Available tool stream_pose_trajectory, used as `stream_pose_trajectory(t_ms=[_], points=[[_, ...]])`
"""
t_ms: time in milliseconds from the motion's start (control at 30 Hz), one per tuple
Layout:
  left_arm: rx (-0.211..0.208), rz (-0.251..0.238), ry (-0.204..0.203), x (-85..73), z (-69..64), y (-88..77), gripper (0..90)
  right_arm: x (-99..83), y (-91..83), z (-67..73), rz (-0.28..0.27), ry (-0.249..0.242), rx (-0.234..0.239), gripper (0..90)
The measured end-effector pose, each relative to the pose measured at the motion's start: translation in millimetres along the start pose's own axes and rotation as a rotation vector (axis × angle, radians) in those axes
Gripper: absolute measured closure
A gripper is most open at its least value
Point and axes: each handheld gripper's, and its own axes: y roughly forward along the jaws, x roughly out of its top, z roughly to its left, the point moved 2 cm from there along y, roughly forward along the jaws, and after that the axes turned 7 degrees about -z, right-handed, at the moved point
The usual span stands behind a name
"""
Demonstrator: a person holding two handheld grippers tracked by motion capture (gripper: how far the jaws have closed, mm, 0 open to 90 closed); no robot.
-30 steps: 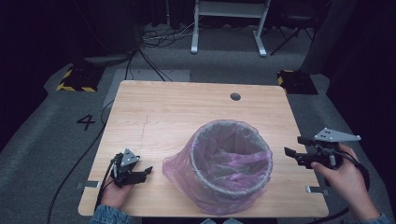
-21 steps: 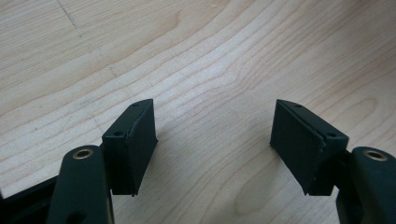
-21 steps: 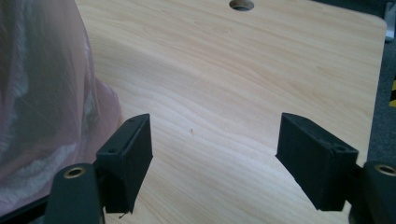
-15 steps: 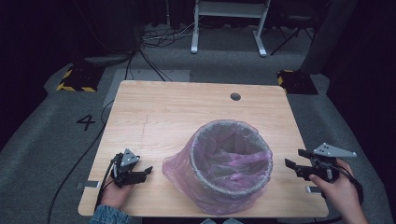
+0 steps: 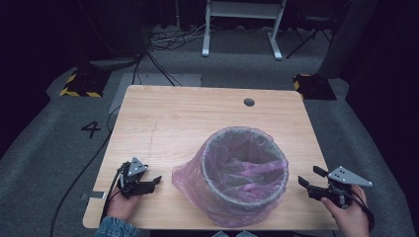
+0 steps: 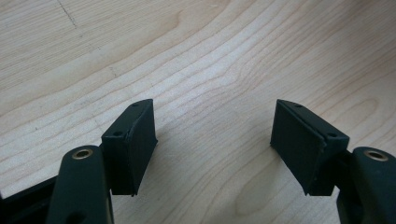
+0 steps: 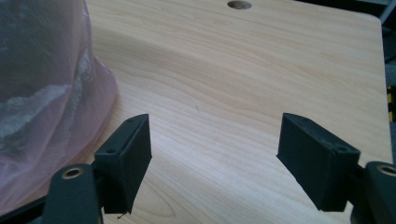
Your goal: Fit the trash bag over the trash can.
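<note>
Both your left gripper [image 5: 148, 183] and right gripper [image 5: 310, 182] are wide apart, holding nothing. Grab the pink bag [image 5: 190, 177] gently, beside the bin [image 5: 244, 193].

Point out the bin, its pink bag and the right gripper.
bin [image 5: 245, 132]: high view, far rim.
pink bag [image 5: 185, 178]: high view, loose skirt at left.
right gripper [image 5: 307, 177]: high view, between the open fingertips.

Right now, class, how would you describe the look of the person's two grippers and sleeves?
Both the left gripper and the right gripper are black, with blocky rectangular jaws and a grey three-cornered plate on top. A black cable trails from each. A blue denim sleeve covers the left forearm.
</note>
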Motion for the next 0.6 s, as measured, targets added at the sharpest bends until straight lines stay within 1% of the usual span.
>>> stream_pose_trajectory(t_ms=[33,100,200,300,367,400,500,567,600], points=[[-0.001,0.000,-0.001,0.0,0.0,0.1,30.7,-4.4,1.2,-0.5,-0.004,0.014,-0.007,26.0],[-0.001,0.000,-0.004,0.1,-0.1,0.4,30.6,-13.1,4.4,-2.7,0.005,0.027,-0.030,25.9],[0.000,0.002,-0.006,0.3,-0.1,0.4,30.4,-24.3,10.1,-6.4,0.039,0.026,-0.044,25.7],[-0.001,0.001,-0.007,0.3,-0.1,0.5,30.4,-30.9,14.9,-9.0,0.060,0.030,-0.058,25.7],[-0.002,0.002,-0.005,0.5,0.2,0.6,30.3,-33.4,18.5,-10.3,0.059,0.054,-0.065,25.7],[-0.001,0.001,-0.004,0.5,0.4,0.7,30.2,-33.7,20.4,-11.1,0.067,0.066,-0.070,25.7],[0.000,0.001,-0.005,0.6,0.4,0.9,30.1,-32.6,27.8,-13.7,0.110,0.099,-0.080,24.7],[0.000,0.001,-0.005,0.6,0.4,0.9,30.1,-32.2,32.5,-16.1,0.146,0.120,-0.084,21.5],[0.000,0.001,-0.005,0.6,0.4,0.9,30.1,-32.3,36.0,-18.0,0.175,0.126,-0.074,19.9]])
